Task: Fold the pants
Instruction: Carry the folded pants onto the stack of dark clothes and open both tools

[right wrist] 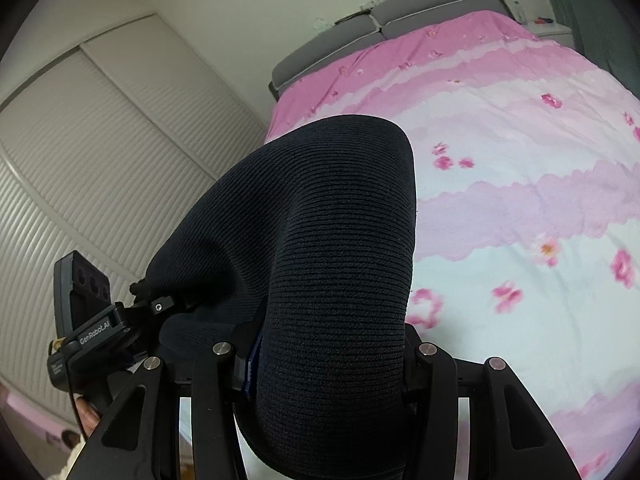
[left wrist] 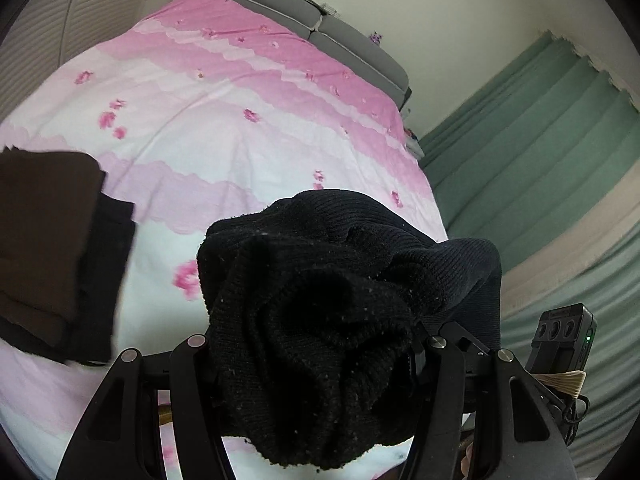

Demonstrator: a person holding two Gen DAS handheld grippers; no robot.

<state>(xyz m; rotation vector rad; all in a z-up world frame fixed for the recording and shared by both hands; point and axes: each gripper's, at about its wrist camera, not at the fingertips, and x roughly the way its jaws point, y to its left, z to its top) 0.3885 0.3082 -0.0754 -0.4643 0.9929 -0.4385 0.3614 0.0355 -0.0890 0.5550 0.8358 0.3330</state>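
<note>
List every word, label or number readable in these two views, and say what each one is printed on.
"GenRobot.AI": white lettering on the black clamp of the left gripper, seen in the right wrist view.
A small label on the black box below that clamp is too small to read.
Left wrist view: no readable text; the sensor module shows only a green light.

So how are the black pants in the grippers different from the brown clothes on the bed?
The black pants are bunched up and held in the air by both grippers; the brown clothes lie folded flat on the pink bedspread. The pants are ribbed knit and black; the brown pile looks smoother. Both are dark fabric.
</note>
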